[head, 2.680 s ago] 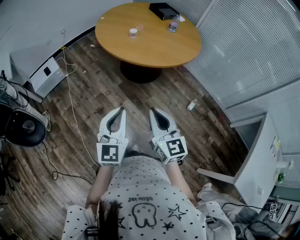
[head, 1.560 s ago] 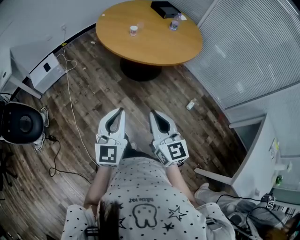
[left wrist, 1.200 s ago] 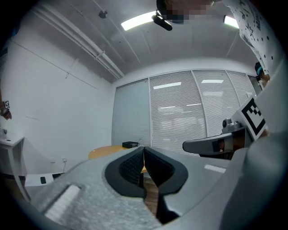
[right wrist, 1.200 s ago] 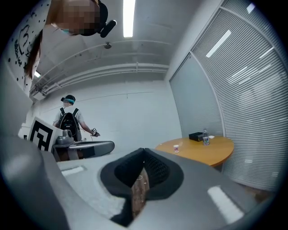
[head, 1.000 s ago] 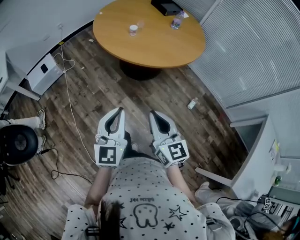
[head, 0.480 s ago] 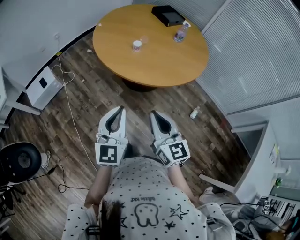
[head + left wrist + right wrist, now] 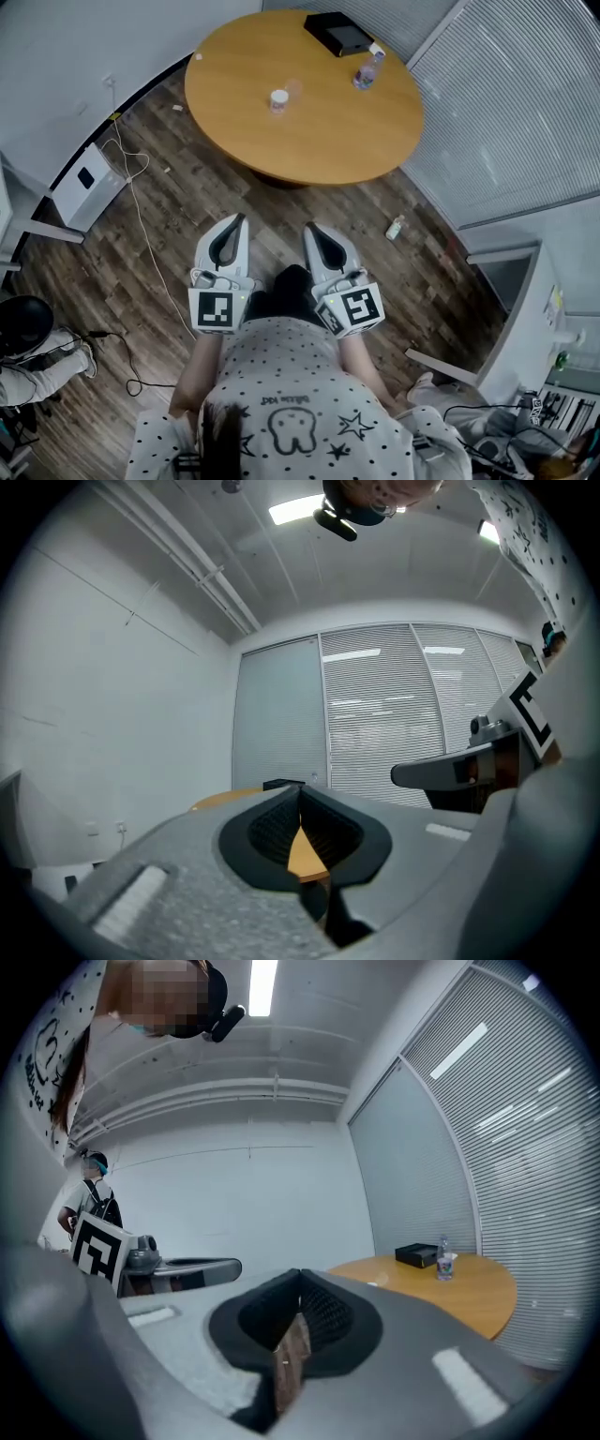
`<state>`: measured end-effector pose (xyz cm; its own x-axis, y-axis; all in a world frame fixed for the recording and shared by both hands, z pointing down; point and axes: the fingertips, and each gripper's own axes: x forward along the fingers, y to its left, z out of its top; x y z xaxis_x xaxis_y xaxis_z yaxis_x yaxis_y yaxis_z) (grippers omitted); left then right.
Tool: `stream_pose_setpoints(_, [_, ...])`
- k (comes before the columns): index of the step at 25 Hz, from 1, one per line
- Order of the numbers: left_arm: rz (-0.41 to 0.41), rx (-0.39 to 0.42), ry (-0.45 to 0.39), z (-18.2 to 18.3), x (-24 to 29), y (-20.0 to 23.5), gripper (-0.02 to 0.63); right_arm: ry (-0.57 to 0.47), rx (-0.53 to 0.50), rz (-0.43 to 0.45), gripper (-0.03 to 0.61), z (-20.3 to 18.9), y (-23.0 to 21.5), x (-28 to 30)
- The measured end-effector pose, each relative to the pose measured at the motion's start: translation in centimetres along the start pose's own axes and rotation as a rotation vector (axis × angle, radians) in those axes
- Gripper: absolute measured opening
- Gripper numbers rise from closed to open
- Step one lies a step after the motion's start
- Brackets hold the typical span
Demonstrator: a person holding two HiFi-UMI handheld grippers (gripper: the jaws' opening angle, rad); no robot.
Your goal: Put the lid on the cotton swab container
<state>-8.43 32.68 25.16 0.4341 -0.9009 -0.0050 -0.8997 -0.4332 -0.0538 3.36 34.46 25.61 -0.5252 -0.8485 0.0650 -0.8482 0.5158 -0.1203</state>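
- dark wood plank floor [image 7: 187,216] fills most of the head view, with a wall of pale slatted blinds [image 7: 506,103] running down its right side.
- round wooden table [image 7: 319,122] stands at the top of the head view, well ahead of the person and out of reach of both grippers.
- the person's white spotted shirt [image 7: 300,394] fills the bottom centre, with both forearms stretched forward over the floor.
- a white box-shaped unit [image 7: 86,186] stands on the floor by the left wall, and a thin cable [image 7: 139,234] trails from there across the planks.
- left gripper [image 7: 239,218] is held level over the floor, well short of the table's near edge. in the left gripper view [image 7: 300,787] its jaws are pressed together at the tips with nothing between them.
- right gripper [image 7: 309,226] is held just beside the left one and roughly parallel to it. in the right gripper view [image 7: 298,1274] its jaws also meet at the tips and hold nothing.
- a black box [image 7: 337,34] lies at the table's far edge.
- a small water bottle [image 7: 367,69] stands upright just beside the black box, near the far right edge.
- another small bottle [image 7: 396,227] lies on the floor, beyond the table's near right edge.
- cotton swab container [image 7: 278,98] stands upright on the table's left half, apart from the box and bottle and touched by neither gripper.
- a faint clear item lies just beside the container; it is too small to tell whether it is the lid.
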Motion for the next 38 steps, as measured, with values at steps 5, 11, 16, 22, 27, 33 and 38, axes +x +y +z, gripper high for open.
stream_pose_setpoints(5, [-0.002,-0.032,0.014,-0.1,1.7,0.0,0.011,-0.001,0.005,-0.005,0.005,0.1,-1.3,1.0])
stream_pose_setpoints(11, [0.02,-0.04,0.024,-0.5,5.0,0.7,0.011,-0.005,0.01,0.008,0.005,0.4,-4.1,3.6])
stream_pose_setpoints(16, [0.05,-0.035,0.034,-0.6,9.4,1.6,0.012,0.007,0.012,0.051,0.005,0.6,-7.7,7.1])
stream_pose_setpoints(22, [0.091,-0.02,0.008,-0.3,15.7,2.2,0.012,-0.004,-0.007,0.097,0.005,1.9,-13.2,11.6])
stream_pose_setpoints(27, [0.108,0.001,0.003,0.1,20.0,2.1,0.012,-0.007,-0.015,0.122,0.003,2.8,-16.8,14.4])
stream_pose_setpoints(33, [0.134,0.008,-0.007,0.6,22.8,2.5,0.012,0.013,-0.004,0.152,0.004,2.6,-19.1,16.4])
stream_pose_setpoints(38, [0.147,0.018,-0.008,1.0,23.7,2.7,0.012,0.032,0.014,0.16,0.004,1.9,-19.9,17.0])
